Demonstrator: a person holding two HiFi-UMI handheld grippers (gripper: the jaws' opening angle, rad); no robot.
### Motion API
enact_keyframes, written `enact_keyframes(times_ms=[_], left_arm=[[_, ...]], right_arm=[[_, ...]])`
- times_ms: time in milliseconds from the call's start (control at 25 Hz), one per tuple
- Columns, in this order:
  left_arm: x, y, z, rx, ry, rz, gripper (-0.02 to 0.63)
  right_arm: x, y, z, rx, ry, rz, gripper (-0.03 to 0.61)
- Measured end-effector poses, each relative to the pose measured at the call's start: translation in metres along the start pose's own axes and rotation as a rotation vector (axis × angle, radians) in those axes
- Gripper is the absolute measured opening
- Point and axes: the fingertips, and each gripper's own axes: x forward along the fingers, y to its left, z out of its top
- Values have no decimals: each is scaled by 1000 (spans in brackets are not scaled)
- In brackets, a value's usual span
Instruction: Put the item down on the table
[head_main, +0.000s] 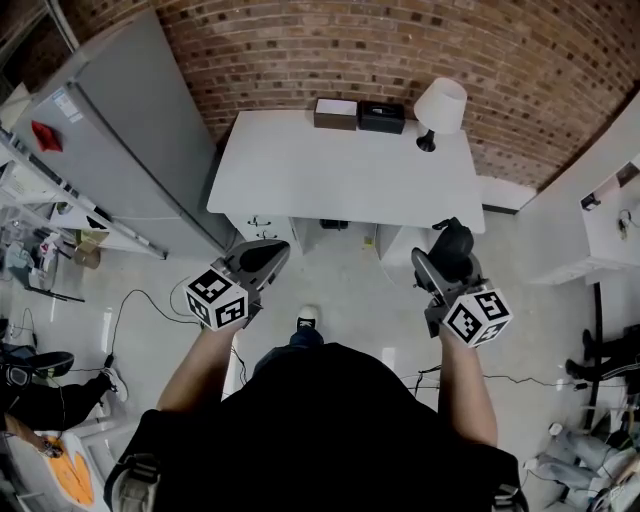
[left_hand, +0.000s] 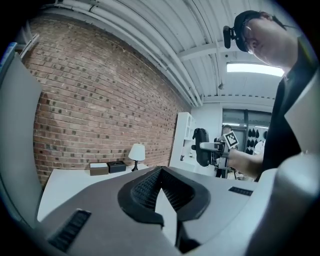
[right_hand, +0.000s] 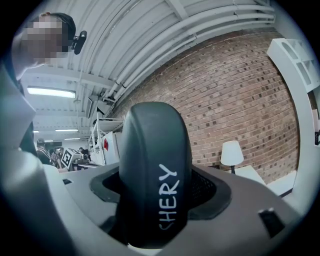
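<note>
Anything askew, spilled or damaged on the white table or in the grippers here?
Nothing stands out. The brown box, black box and lamp stand upright at the back edge of the white table. The right gripper grips a black rounded item squarely; the left gripper is empty.

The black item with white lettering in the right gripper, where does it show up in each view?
Head view: black item, right of centre, below the table's right end.
Left gripper view: black item small, right of centre, mid-height.
Right gripper view: black item fills the centre.
Shared landmark: white lamp, in all three views.
</note>
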Motion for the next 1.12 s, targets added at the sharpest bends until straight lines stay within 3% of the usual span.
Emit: enact_keyframes(times_ms=[1120], left_arm=[[59, 183, 26, -18, 16, -94, 17]], right_arm=[[157, -28, 15, 27, -4, -110, 359]])
